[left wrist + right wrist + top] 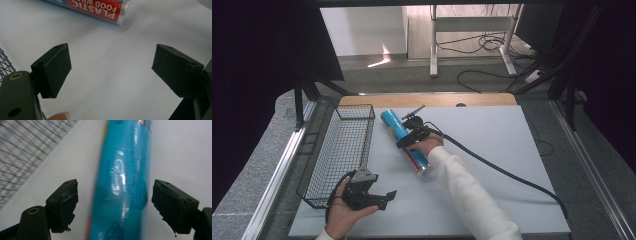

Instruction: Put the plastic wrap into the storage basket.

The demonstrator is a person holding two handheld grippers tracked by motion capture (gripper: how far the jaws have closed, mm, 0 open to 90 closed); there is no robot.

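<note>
1. The left claw [384,199], at the lower left of the high view, rests on the desk [492,165] with jaws apart and nothing between them.
2. The right claw [113,205] stands apart around the blue roll [122,187], pads not touching it.
3. The roll lies at the frame's centre, just beside the wire basket [343,150].

Plastic food wrap roll [122,187] blurred in right gripper view, small print unreadable, both ends cut off at 12 and 6 o'clock. In left gripper view, roll [100,10] cropped at 12 o'clock edge, label partly cut. Wire basket [27,152] smeared at 10 o'clock; in left gripper view mere sliver [5,65] at 9 o'clock. In high view, right hand [426,145] covers roll's middle.
</note>
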